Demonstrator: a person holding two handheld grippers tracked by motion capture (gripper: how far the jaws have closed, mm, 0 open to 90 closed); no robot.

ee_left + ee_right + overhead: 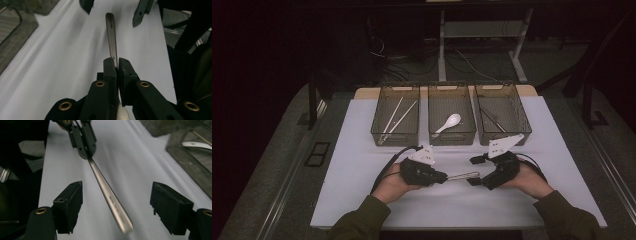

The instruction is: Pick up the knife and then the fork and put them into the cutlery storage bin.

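A metal spoon's handle (464, 175) lies level above the white mat, pointing right. My left gripper (443, 176) is shut on it near the bowl end. In the left gripper view the handle (112, 35) runs straight out from the closed left gripper (117, 62), and a bit of the bowl shows below the jaws. My right gripper (474, 170) faces it, open. In the right gripper view the right gripper (117, 195) has one jaw on each side of the handle's free end (107, 192), without touching it. The left gripper (86, 151) shows farther off, clamped on the handle.
Three dark mesh baskets stand in a row at the back of the mat (362, 190). The left basket (395, 135) holds chopsticks (395, 116), the middle basket (452, 136) a white spoon (448, 123), the right basket (504, 136) a dark thin utensil. Table edges are near both forearms.
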